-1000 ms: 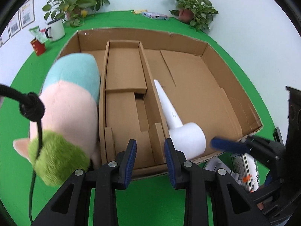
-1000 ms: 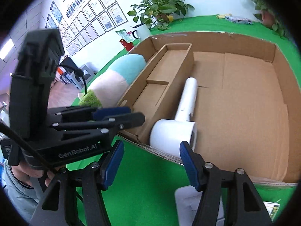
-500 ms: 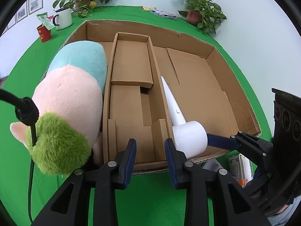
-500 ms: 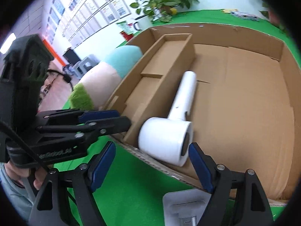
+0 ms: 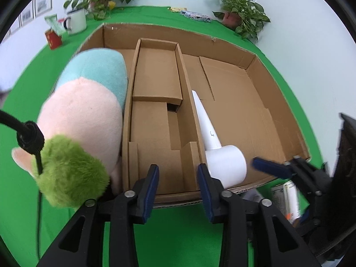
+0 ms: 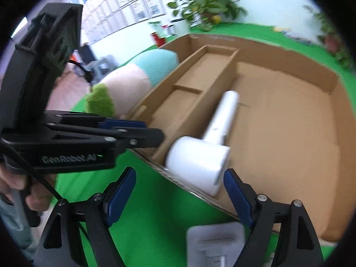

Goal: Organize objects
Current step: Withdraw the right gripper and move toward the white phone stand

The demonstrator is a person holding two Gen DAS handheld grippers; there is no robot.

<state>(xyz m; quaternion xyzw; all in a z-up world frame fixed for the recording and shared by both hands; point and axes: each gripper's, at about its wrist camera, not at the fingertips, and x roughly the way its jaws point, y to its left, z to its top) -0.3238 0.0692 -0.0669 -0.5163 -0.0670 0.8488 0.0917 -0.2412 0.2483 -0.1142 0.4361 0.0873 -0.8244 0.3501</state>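
Note:
A white hair dryer [image 5: 222, 158] lies in the big compartment of an open cardboard box [image 5: 278, 115], head at the near wall; it also shows in the right wrist view [image 6: 200, 162]. A pastel plush toy [image 5: 82, 120] with a green end lies outside the box's left wall. My left gripper [image 5: 178, 189] is open and empty above the box's near edge. My right gripper [image 6: 178, 189] is open and empty just in front of the dryer head. A pale grey packet [image 6: 215, 238] lies on the green table below it.
The box has a narrow divided section [image 5: 158, 102] left of the dryer. A mug [image 5: 75, 22], a red box [image 5: 53, 40] and potted plants [image 5: 240, 15] stand at the table's far edge. A printed packet [image 5: 287, 200] lies by the box's near right corner.
Both grippers have shifted a little closer to the box's near edge. The right gripper has opened wider in front of the dryer head. The dryer and plush have not moved.

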